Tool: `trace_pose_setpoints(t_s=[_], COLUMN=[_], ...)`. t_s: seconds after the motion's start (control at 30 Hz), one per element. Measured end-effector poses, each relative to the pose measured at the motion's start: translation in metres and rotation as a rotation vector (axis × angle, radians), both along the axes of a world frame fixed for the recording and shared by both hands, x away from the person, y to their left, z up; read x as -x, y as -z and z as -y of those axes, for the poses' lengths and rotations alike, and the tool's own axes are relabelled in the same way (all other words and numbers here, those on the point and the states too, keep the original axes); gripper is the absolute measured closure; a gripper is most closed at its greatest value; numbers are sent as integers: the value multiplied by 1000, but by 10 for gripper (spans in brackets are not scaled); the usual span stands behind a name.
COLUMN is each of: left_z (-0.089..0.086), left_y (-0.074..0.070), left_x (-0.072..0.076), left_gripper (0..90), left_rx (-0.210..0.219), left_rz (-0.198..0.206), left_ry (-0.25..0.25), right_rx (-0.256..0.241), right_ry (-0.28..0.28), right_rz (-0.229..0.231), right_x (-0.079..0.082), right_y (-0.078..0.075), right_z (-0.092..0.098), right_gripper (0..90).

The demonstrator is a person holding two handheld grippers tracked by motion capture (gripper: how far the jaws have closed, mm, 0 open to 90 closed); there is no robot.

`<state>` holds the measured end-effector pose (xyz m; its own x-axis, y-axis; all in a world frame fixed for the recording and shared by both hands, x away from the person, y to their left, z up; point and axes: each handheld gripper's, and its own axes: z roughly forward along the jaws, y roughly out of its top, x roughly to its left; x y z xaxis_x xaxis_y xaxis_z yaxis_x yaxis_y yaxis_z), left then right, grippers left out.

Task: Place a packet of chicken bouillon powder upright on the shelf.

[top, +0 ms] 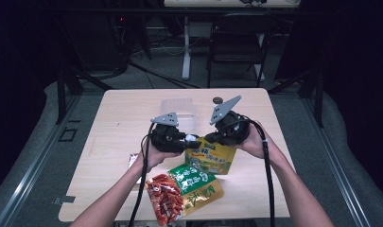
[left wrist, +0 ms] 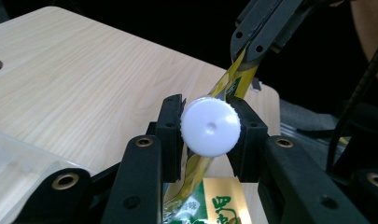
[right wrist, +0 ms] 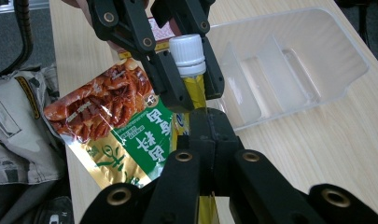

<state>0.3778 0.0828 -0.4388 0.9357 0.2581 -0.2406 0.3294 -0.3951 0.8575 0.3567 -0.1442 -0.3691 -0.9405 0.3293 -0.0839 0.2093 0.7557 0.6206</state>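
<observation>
Cap [left wrist: 210, 128] sits squarely between my left gripper [left wrist: 210, 135] jaws, which pinch its ribbed sides, its flat top facing back along them. Yellow spouted pouch [top: 212, 159] hangs in the air above the table [top: 113, 137], its long axis running from cap to my right gripper [right wrist: 206, 123], which is clamped flat on the foil just beside the spout.

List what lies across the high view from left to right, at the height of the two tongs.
Left tongs → yellow spouted pouch → right tongs body with its grey plate → the person's right hand.
</observation>
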Motion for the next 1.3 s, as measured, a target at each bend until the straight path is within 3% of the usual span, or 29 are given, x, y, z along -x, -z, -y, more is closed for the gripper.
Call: trace_pose_setpoints(t_s=[0.23,0.3,0.43,0.63,1.0,1.3], left_z=[-1,0,3,6,7,12], left_y=[0,1,4,5,-4,-14], left_x=[-1,-2,-2,0,2,4], left_gripper=[675,589,528,699,712,714], left_rx=[13,9,9,-3,5,-34], left_rz=[-6,-12,-17,5,3,16], left_ry=[40,33,51,47,61,62], right_rx=[15,21,15,8,-9,-41], right_ry=[-19,-35,-48,-31,-27,-15], right_rz=[9,8,10,14,11,12], right_x=[3,4,5,4,6,8], right_y=[-3,-4,-6,-5,-8,-10], right_z=[-2,-2,-4,-4,1,7], right_gripper=[900,900,900,900,893,888])
